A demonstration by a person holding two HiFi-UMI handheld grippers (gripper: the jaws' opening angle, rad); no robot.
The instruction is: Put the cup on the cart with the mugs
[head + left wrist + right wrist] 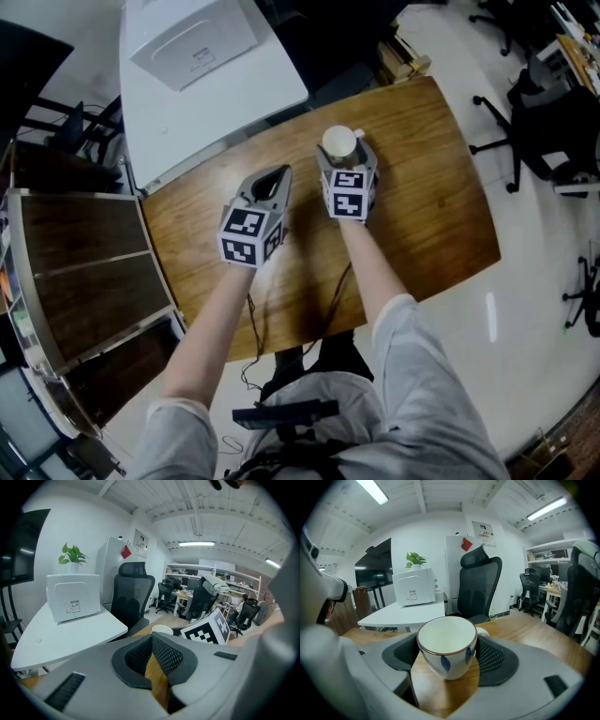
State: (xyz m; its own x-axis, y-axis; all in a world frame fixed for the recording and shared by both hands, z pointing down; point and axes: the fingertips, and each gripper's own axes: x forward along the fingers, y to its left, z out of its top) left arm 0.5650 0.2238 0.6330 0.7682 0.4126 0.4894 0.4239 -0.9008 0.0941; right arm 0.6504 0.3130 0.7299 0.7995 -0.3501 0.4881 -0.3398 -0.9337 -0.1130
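A white cup (339, 142) with blue leaf marks and a brown rim (447, 651) stands on the brown wooden table (431, 206). My right gripper (341, 155) is shut on the cup, with one dark pad against each side of it (447, 645); the cup's handle points away from me. My left gripper (278, 174) hovers just left of it over the table, its tips together and nothing between them (151, 639). From the left gripper view I see the cup's rim (162, 629) beside the right gripper's marker cube (207, 629).
A cart (84, 272) with dark wooden shelves and a metal rail stands at the table's left end. Beyond the table is a white table (187, 112) bearing a white box (195, 39). Black office chairs (534, 122) stand at the right, and one (480, 588) is at the far edge.
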